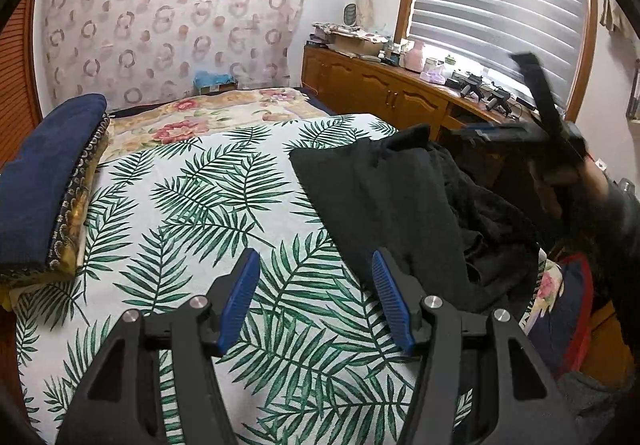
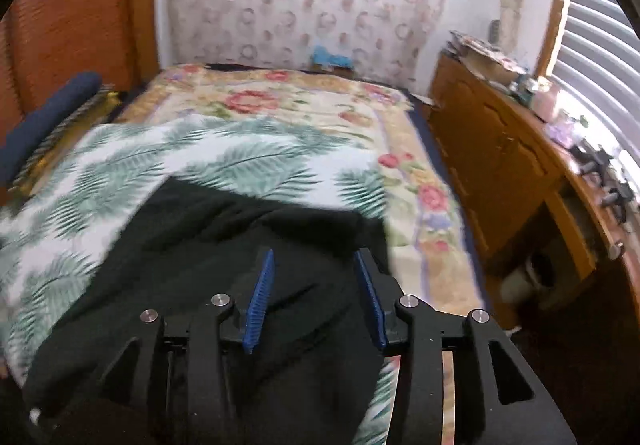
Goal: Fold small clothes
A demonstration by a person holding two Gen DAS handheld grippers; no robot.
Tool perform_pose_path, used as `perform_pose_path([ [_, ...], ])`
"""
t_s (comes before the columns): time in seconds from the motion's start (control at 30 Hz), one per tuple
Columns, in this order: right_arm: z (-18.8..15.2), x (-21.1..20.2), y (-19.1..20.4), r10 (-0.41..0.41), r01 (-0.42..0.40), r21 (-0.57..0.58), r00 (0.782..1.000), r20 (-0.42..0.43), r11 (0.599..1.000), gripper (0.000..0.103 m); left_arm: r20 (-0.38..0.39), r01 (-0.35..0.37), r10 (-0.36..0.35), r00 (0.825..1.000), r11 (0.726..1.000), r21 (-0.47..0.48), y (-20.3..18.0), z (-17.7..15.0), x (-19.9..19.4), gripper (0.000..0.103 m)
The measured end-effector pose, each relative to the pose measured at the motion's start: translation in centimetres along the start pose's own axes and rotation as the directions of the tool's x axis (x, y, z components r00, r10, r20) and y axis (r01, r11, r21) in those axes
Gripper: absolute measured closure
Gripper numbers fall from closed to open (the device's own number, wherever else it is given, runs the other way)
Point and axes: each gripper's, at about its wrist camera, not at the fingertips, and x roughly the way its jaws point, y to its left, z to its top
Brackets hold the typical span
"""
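Observation:
A dark green-black garment lies crumpled on the palm-leaf sheet at the bed's right side. My left gripper is open and empty, just left of the garment's near edge. In the right wrist view the same garment spreads under my right gripper, which is open above it with nothing between its blue pads. The right gripper also shows blurred in the left wrist view, raised beyond the garment.
A folded navy cloth stack sits at the bed's left edge. A floral bedspread covers the far bed. A wooden cabinet with clutter stands at the right under the window. A red-trimmed cushion lies at the right.

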Motion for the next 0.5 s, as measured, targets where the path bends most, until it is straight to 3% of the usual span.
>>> perform_pose_path([
  [0.23,-5.6,-2.8,6.3,0.183,-0.184,-0.052,0.983,-0.020,0.982,0.060,-0.006,0.008,-0.008,1.000,1.000,0.003,-0.4,-0.3,0.3,0.046],
  [0.5,-7.7,-3.0,9.9,0.251,-0.256,-0.087,0.966,-0.064,0.963,0.060,-0.007,0.011,-0.011,1.000,1.000,0.005,-0.6,-0.4,0.2,0.046],
])
